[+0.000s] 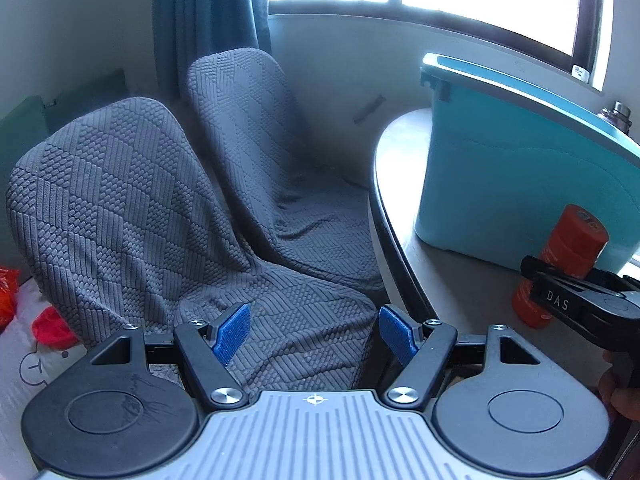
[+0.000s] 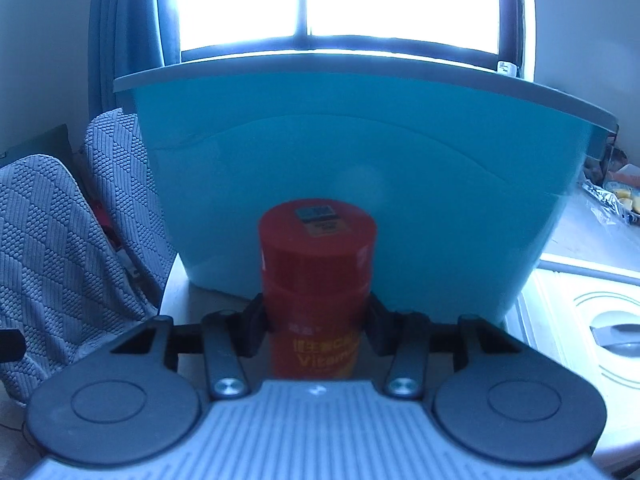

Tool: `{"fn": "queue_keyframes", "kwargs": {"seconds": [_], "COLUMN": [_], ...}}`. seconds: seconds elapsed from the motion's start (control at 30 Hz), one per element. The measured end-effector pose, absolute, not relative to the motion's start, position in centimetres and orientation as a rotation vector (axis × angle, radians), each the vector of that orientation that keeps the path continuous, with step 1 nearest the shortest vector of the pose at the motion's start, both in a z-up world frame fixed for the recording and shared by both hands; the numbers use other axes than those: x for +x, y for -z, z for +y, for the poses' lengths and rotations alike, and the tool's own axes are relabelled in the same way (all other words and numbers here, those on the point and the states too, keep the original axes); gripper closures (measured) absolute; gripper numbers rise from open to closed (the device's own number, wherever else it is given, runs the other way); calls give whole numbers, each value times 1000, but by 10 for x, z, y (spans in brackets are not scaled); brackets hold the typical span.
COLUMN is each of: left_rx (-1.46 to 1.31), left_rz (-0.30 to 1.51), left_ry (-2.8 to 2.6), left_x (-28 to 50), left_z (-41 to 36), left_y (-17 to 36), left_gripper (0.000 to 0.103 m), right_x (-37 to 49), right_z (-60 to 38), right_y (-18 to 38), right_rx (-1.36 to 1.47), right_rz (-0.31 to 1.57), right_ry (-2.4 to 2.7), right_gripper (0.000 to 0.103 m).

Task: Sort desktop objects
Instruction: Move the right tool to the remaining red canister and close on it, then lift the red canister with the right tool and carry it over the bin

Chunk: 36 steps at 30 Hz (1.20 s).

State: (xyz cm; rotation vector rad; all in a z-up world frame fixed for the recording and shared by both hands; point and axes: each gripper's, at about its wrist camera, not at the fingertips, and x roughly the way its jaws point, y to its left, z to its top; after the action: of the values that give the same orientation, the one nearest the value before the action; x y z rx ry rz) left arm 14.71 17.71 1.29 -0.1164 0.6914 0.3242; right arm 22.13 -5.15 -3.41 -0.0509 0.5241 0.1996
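— What are you sorting right now?

— You have an orange-red vitamin bottle (image 2: 316,280) — a cylinder with a wide, flat-topped cap of the same colour, a small dark sticker on the lid, and yellow lettering low on its body.

— How does it stand?

— Upright on the pale table (image 1: 460,280), its base on the surface as far as your left wrist view shows.

— And where?

— Just in front of the teal storage bin (image 2: 360,168), close against its near wall. The bin is tall, with a pale rim, and rises well above the cap.
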Motion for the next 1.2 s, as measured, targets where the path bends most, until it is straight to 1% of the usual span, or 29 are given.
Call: {"fn": "queue_keyframes", "kwargs": {"seconds": [0.47, 0.9, 1.2], "left_rx": [-103, -104, -103], "left_rz": [680, 671, 684], "left_ry": [-260, -192, -157], "left_x": [128, 123, 134], "left_z": [163, 149, 141], "left_y": [-19, -37, -52], "left_gripper": [29, 29, 29], "right_x": [192, 169, 175], "right_z": [-67, -70, -76], "right_y": [9, -44, -88], "right_rx": [-27, -60, -47], "right_rz": [520, 492, 484], "right_ry": [-171, -161, -143], "right_gripper": [54, 54, 54]}}
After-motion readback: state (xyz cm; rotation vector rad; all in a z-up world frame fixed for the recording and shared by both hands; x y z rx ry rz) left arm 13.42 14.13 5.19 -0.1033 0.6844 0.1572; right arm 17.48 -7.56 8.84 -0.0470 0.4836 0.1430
